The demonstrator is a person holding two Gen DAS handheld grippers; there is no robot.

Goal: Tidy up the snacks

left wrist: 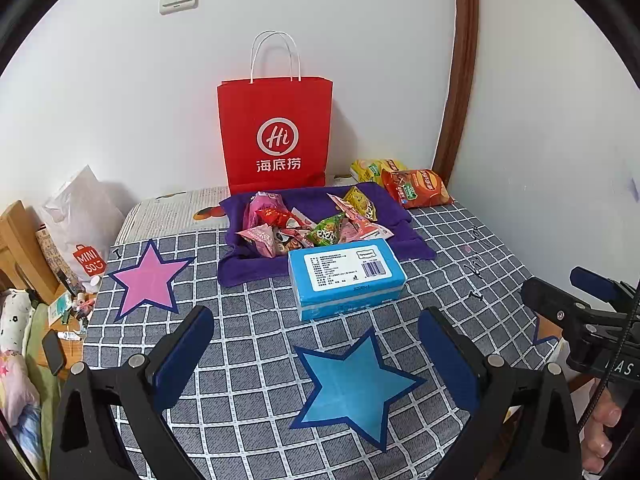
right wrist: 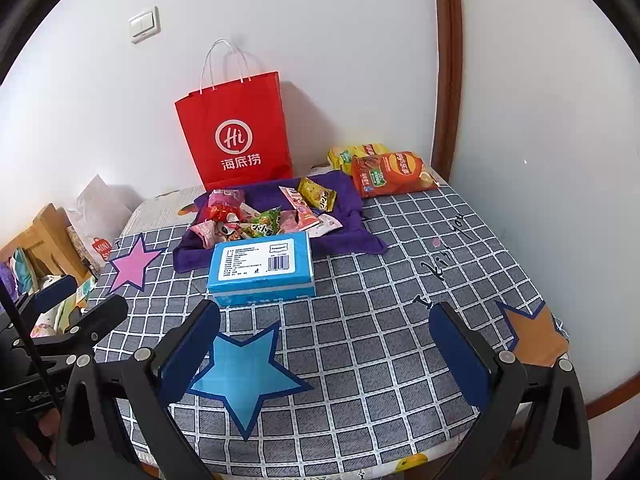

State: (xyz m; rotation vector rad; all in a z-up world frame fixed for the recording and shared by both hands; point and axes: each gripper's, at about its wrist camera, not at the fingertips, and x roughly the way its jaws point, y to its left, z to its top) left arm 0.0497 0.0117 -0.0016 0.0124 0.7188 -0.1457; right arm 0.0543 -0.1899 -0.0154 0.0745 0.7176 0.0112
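Left wrist view: both grippers hovered empty, fingers wide apart, above the surface [left wrist: 460, 248].
Snacks [left wrist: 308, 220] lay heaped on purple cloth [left wrist: 248, 272] behind box [left wrist: 346, 276]; best approach one packet from above.

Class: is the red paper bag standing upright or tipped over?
Upright. The red bag stands on its base against the wall, handles pointing up, behind the purple cloth.

Red bag [left wrist: 275, 136]: "Hi 海底捞"; white bag [left wrist: 89, 261]: "MINISO".
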